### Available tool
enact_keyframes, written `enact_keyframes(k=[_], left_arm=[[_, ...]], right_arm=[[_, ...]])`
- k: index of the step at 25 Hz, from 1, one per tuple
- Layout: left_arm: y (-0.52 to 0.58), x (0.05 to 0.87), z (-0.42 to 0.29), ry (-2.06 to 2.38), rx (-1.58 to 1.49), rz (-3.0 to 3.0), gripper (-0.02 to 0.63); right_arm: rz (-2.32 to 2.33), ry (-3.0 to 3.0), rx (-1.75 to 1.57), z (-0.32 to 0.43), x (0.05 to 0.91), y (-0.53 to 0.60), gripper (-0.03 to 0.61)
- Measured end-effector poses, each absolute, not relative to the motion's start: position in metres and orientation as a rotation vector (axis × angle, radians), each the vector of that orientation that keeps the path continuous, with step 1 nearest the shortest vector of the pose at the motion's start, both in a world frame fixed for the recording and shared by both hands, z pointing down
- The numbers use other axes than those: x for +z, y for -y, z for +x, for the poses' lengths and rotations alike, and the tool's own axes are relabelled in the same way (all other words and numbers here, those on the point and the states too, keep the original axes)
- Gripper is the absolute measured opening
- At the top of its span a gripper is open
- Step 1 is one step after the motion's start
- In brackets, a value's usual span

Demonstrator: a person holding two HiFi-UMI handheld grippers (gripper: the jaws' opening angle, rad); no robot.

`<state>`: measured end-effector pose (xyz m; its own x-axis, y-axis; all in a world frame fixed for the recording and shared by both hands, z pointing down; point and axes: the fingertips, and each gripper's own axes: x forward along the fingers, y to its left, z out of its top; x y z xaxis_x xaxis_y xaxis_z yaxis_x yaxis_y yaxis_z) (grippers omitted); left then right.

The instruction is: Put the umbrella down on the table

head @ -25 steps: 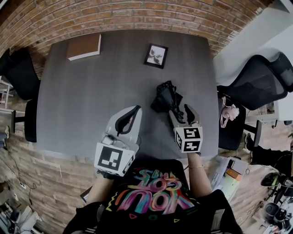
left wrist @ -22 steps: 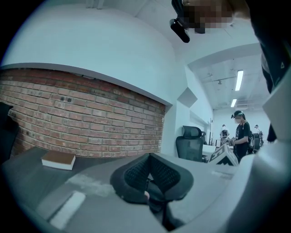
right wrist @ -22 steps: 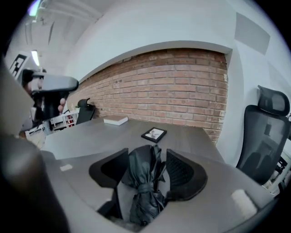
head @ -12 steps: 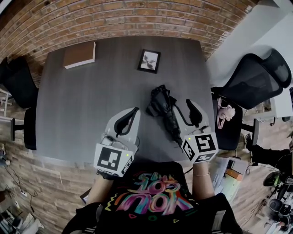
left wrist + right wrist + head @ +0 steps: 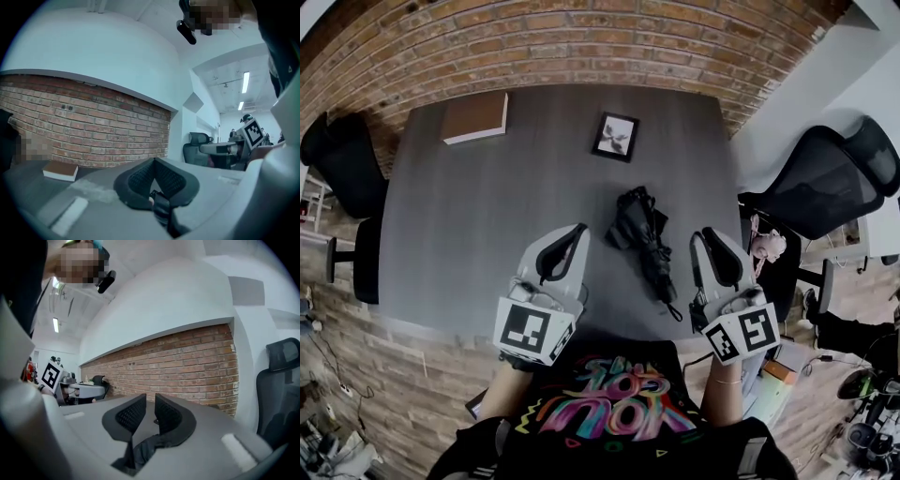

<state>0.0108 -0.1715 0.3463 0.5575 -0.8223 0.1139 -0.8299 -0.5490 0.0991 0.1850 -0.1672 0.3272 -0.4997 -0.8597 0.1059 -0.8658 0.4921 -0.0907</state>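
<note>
Nearest the camera is the person's black shirt [image 5: 609, 408] with bright lettering, just behind the near edge of the dark grey table [image 5: 469, 234].

The left gripper [image 5: 575, 232] is held over the near part of the table, pointing away from the person. In the left gripper view, the left gripper [image 5: 153, 162] has its two black pads meeting at the tips, with nothing between them.

The right gripper [image 5: 706, 238] is by the table's near right corner and also points away. In the right gripper view, the right gripper [image 5: 146, 398] has only a narrow slit between its pads. They are closing on nothing, so it holds nothing.

Between the two grippers the folded black umbrella [image 5: 641, 239] lies flat on the table, touching neither. Its slimmer end is nearer the person and its bulkier end is farther off.

Beyond the umbrella, a small picture frame [image 5: 616, 137] lies towards the far edge. A brown book [image 5: 474, 118] lies at the far left corner and also shows in the left gripper view [image 5: 60, 170].

A brick wall [image 5: 581, 42] runs behind the table. A black office chair [image 5: 825, 183] stands to the right and another dark chair [image 5: 337, 164] to the left.
</note>
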Motion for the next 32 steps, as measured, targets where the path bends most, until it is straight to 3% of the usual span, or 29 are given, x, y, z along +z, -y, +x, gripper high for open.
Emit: enact_keyframes(k=[6,32], left_arm=[[0.173,0.348,0.004,1.430,0.096,2.634,0.002],[0.176,0.356,0.002,1.425,0.104,2.619,0.002]], right_arm=[[1.562,2.720,0.182,0.183,0.318,0.166,0.003],[1.515,2.746,0.234,0.177,0.337,0.165,-0.002]])
